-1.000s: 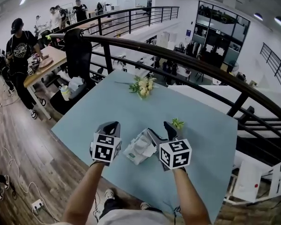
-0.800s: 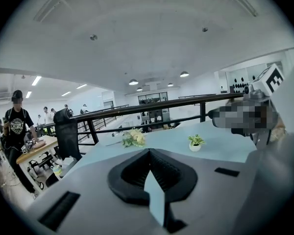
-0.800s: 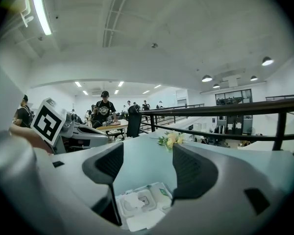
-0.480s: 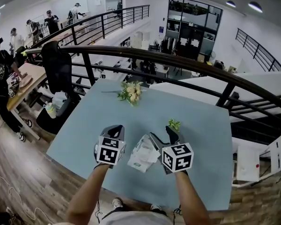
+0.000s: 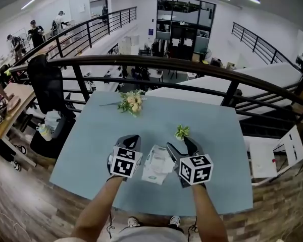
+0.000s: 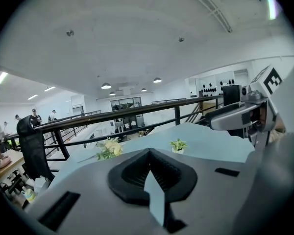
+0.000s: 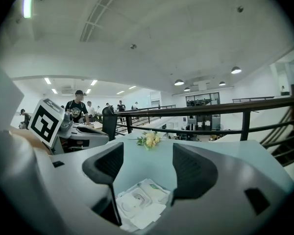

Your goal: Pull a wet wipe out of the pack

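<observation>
Beside right gripper [image 5: 178, 143] (its left): pack [image 5: 156, 164].

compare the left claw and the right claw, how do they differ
The left claw has its jaws together, empty; the right claw has its jaws wide apart. The right claw frames the white soft wet wipe pack between its jaws; the left claw sits beside that pack. Both hang over the pale blue table.

Left gripper [image 6: 149, 152] closed — empty, table [image 6: 202, 142] beyond
</observation>
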{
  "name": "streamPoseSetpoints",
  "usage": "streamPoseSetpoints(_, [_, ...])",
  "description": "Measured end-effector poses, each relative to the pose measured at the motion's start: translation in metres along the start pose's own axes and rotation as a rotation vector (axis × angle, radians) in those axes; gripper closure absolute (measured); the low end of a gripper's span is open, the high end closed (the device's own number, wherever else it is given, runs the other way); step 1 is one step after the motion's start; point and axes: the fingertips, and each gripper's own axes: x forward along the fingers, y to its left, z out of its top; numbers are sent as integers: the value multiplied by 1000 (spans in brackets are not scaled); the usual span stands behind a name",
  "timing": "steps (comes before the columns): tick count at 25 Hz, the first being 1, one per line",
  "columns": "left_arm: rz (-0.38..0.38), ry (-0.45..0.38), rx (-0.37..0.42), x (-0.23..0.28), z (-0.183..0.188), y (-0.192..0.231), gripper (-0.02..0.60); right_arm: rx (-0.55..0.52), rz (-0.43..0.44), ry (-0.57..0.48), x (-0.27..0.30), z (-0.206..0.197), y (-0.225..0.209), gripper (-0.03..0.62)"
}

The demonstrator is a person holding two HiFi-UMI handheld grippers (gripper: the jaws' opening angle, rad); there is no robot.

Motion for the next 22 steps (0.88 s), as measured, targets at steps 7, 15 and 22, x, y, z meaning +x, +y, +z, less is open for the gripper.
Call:
streamPoseSetpoints(7, [-70,-15,37,-2,-5,-3,589,32,-78,-12,-11,-9,10,298])
streamPoseSetpoints(15, [-102,-25,43,-7,-14,1,589,35,-113,-1,-11,-16,20,298])
streamPoseSetpoints(22, [-112,-19,46,-9,-26,0,589,36,-119,34,-8,-32,27,298])
